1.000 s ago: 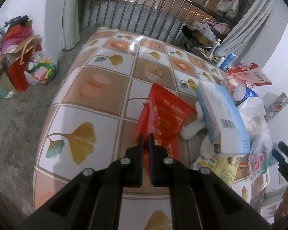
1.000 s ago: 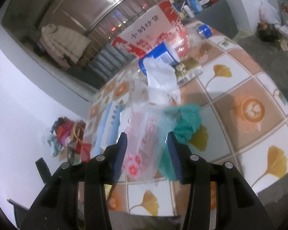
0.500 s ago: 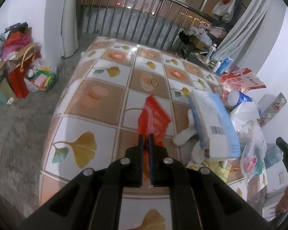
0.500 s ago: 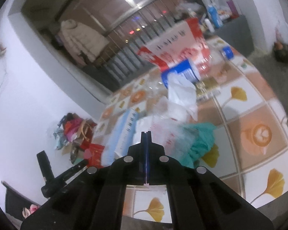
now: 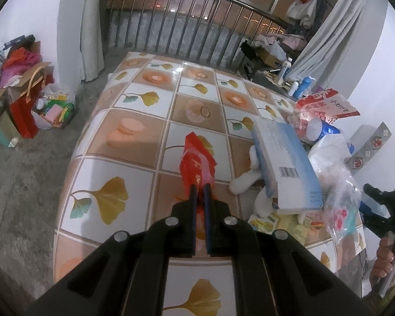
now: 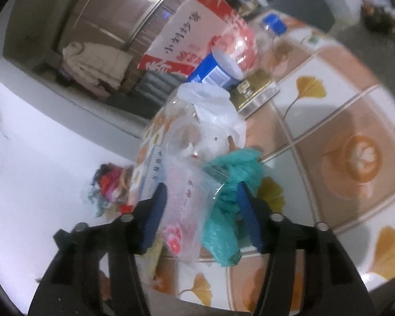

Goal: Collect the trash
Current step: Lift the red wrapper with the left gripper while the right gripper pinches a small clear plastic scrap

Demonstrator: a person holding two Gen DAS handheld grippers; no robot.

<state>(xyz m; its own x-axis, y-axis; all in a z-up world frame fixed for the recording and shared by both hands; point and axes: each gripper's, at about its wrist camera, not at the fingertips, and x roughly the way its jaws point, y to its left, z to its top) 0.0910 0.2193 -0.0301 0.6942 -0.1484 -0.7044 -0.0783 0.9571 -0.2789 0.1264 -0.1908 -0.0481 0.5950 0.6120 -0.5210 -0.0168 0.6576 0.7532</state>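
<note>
A table point(image 5: 134, 121) covered in a glossy cloth printed with squares of yellow ginkgo leaves and coffee cups fills the middle of the room. Behind it a metal railing point(image 5: 197, 21) runs across a dark window, with pale curtains point(image 5: 92, 26) hanging at the left and right. On the grey floor at the left, against a white wall, stands a red paper bag point(image 5: 22, 115) with tan handles, beside a heap of bright clothes point(image 5: 10, 60) and a white plastic bag point(image 5: 54, 105) stuffed with colourful items. At the far right, clothes point(image 5: 301, 8) hang near the window, and bottles point(image 5: 301, 87) stand below them.
</note>
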